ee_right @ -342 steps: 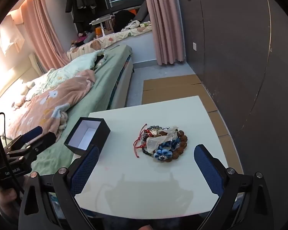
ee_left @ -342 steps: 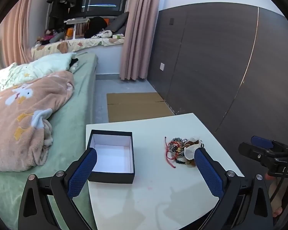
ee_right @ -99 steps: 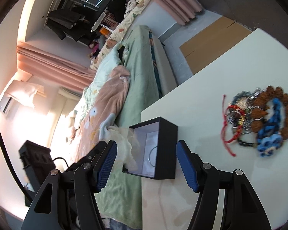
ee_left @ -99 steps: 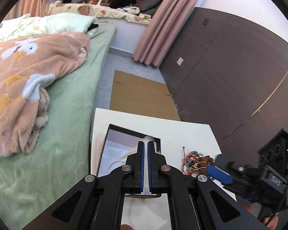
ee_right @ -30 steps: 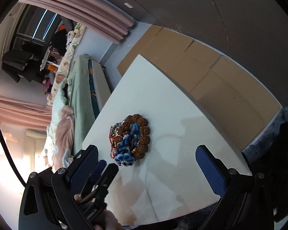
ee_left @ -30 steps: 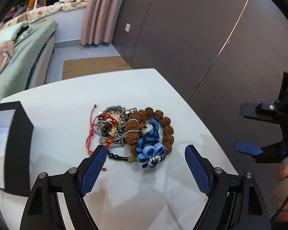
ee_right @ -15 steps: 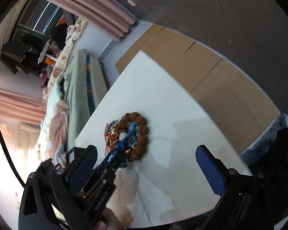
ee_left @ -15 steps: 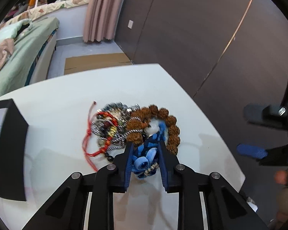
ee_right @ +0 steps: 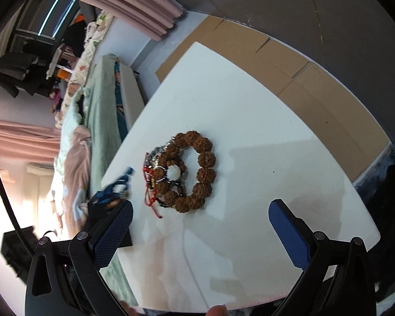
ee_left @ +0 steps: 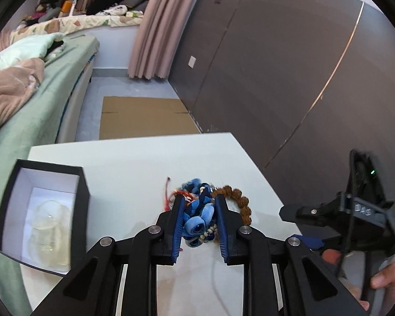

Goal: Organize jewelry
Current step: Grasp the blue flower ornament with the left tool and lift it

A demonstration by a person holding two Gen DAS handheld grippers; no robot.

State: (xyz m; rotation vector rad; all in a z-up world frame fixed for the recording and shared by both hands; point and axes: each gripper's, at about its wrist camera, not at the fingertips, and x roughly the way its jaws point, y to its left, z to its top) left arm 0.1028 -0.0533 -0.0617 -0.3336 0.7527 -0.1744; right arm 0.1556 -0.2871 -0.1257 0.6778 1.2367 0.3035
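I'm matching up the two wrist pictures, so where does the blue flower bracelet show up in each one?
Left wrist view: blue flower bracelet at lower centre, clamped between the left gripper fingers.
Right wrist view: blurred blue shape at the left edge of the white table, bracelet there.
Shared landmark: the brown bead bracelet lying on the table.

A bed (ee_left: 39, 110) with a green sheet stands beside the white table (ee_left: 134, 163). A fluffy pink blanket (ee_left: 10, 89) lies bunched up on the bed, and a pale pillow (ee_left: 26, 50) sits behind it. Flat brown cardboard (ee_left: 142, 117) lies on the grey floor past the table. Pink curtains (ee_left: 160, 26) hang down by the window. A dark wall (ee_left: 276, 65) with a thin shiny line stands close by, with a small white socket (ee_left: 192, 61) on it.
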